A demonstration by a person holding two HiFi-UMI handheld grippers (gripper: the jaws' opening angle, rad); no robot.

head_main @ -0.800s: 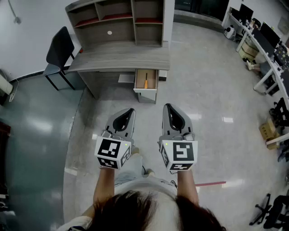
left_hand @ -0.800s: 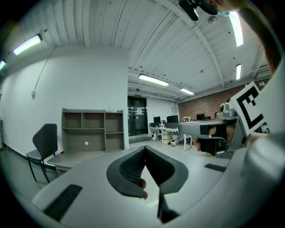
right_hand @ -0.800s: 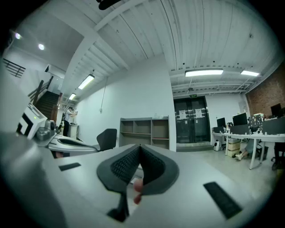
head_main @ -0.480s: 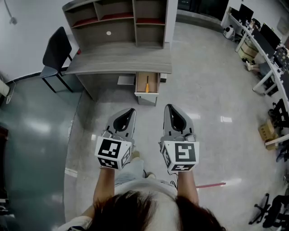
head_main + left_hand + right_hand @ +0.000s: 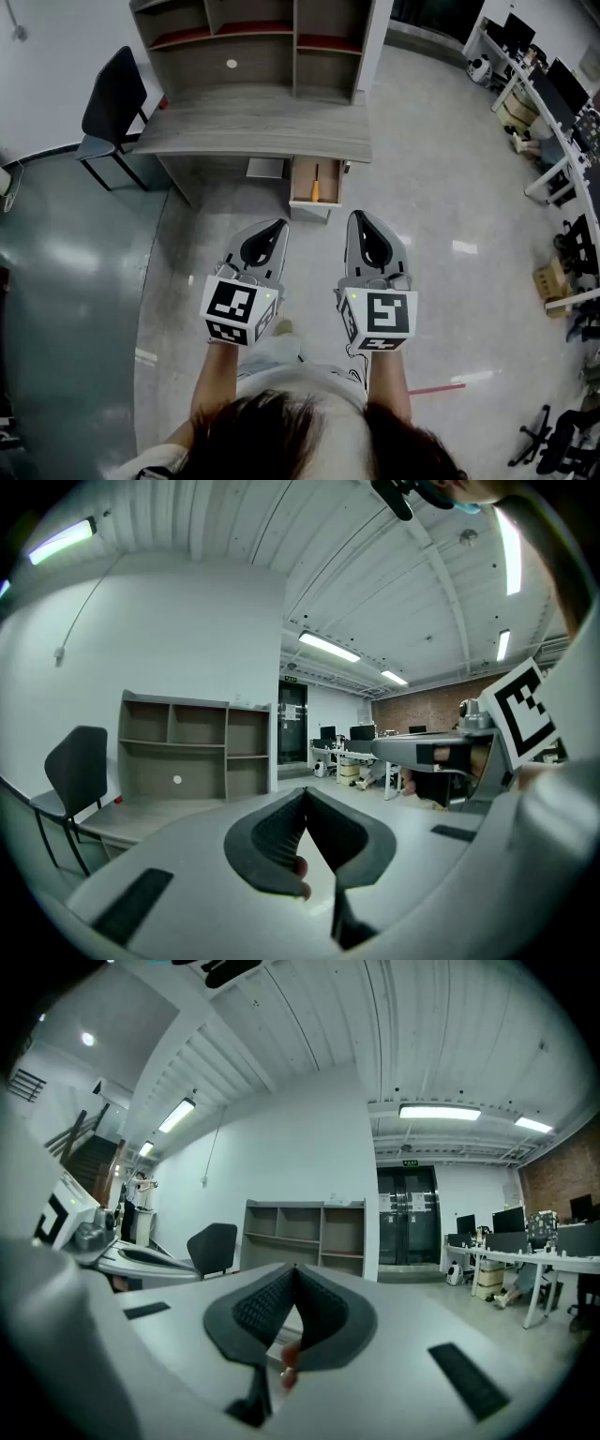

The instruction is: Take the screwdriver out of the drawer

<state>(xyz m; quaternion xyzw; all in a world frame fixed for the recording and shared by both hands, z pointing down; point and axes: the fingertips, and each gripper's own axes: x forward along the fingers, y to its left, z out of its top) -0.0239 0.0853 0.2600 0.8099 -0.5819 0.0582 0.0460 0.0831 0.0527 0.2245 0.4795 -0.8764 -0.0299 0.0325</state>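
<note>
An orange-handled screwdriver (image 5: 315,185) lies in the open drawer (image 5: 299,194) under the grey desk (image 5: 253,126), ahead of me in the head view. My left gripper (image 5: 277,227) and right gripper (image 5: 356,217) are held side by side in front of my body, short of the drawer and apart from it. Both have their jaws shut with nothing between them. In the left gripper view the left gripper (image 5: 305,794) points at the desk and shelf. In the right gripper view the right gripper (image 5: 294,1269) does the same, and the screwdriver's orange handle (image 5: 289,1359) shows through the gap below its tips.
A shelf unit (image 5: 253,42) stands on the desk, with a black chair (image 5: 108,98) to its left. Office desks with monitors (image 5: 553,94) line the right side. A red strip (image 5: 436,386) lies on the glossy floor near my feet.
The desk and open drawer have come nearer and shifted right in the head view as I moved towards them. Both grippers kept their pose, shut.
</note>
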